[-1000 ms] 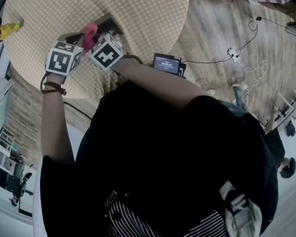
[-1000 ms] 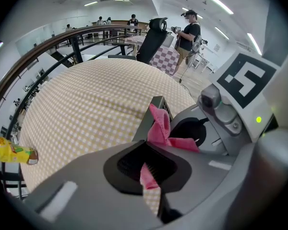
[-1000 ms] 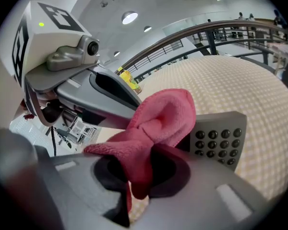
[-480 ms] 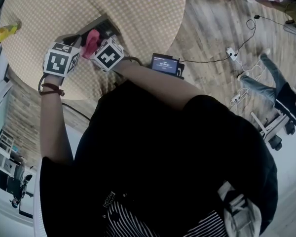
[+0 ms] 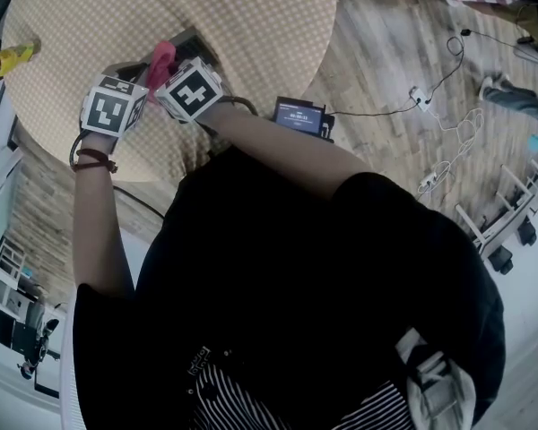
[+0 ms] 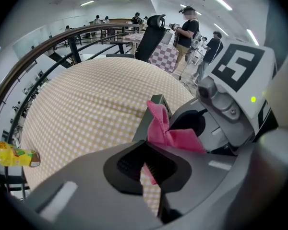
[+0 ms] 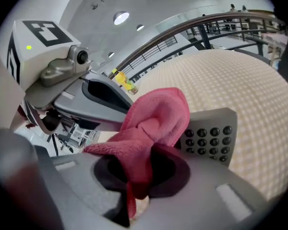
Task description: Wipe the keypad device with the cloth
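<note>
A grey keypad device [image 5: 190,43] lies on the round checked table [image 5: 251,25]. My right gripper [image 7: 139,176] is shut on a pink cloth [image 7: 153,119], which bunches up over the left end of the keypad device [image 7: 209,135]; its dark round keys show to the right. In the head view the cloth [image 5: 161,59] sits on the device between the two marker cubes. My left gripper [image 6: 146,164] has its jaws together at the device's [image 6: 156,104] near edge, with the cloth [image 6: 161,128] just beyond. What the left tips pinch is partly hidden.
A yellow bottle [image 5: 9,56] lies near the table's far left edge. On the wooden floor to the right are a small screen unit [image 5: 300,116] and loose cables [image 5: 430,97]. A railing and people stand beyond the table in the left gripper view.
The right gripper and pink cloth slid a little down the device half a second ago and have moved back up. The left gripper has held still.
</note>
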